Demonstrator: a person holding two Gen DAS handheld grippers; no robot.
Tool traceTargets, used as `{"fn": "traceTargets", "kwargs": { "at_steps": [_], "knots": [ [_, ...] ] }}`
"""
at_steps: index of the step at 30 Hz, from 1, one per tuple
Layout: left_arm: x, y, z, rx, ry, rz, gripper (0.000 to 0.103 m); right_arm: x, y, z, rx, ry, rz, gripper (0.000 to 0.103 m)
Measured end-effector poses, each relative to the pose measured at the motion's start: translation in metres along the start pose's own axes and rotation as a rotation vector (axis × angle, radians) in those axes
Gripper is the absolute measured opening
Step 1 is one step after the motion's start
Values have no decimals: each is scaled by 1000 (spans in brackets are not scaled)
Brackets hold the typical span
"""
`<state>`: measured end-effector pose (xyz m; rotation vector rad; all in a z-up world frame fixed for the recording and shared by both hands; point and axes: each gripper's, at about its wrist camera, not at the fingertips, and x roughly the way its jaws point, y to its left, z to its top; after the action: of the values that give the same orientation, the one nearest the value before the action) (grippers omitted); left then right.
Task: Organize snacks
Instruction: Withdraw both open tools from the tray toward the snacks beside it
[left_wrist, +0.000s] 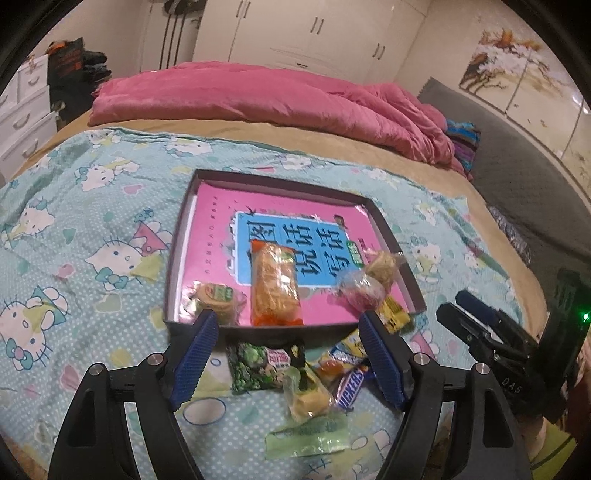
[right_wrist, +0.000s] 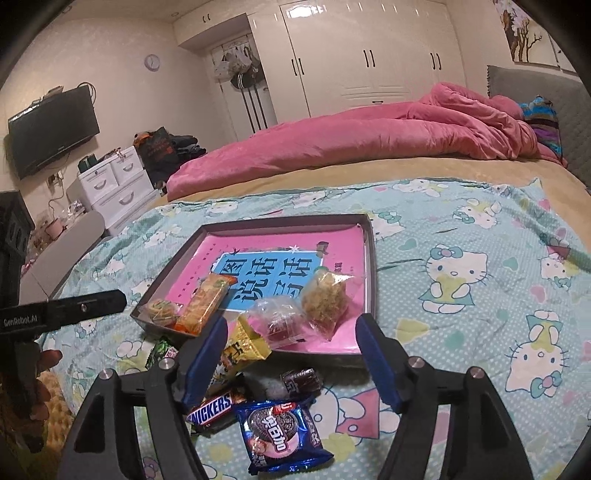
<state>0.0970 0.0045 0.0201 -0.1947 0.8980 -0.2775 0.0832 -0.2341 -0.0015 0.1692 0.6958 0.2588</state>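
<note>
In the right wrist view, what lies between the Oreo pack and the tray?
A small dark wrapped candy lies on the bedsheet between the Oreo pack and the tray, seen in the right wrist view.

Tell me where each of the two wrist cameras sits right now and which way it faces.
Left wrist view: on the left gripper, angled down across the bed at the dark shallow box with a pink book inside; its blue-padded jaws stand open and empty, and the right gripper shows at right.
Right wrist view: on the right gripper, same direction from further right; jaws open and empty, the left gripper's black body and a hand at left.
Shared: the box, the brown Snickers bar, the pink quilt.
</note>
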Motion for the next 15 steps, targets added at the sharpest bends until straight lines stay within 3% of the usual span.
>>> {"fn": "traceTargets", "kwargs": {
  "at_steps": [15],
  "knots": [
    [7, -20, -24, 33, 86, -24, 79, -5, 8, -13, -7, 61, -17, 72]
  ]
}}
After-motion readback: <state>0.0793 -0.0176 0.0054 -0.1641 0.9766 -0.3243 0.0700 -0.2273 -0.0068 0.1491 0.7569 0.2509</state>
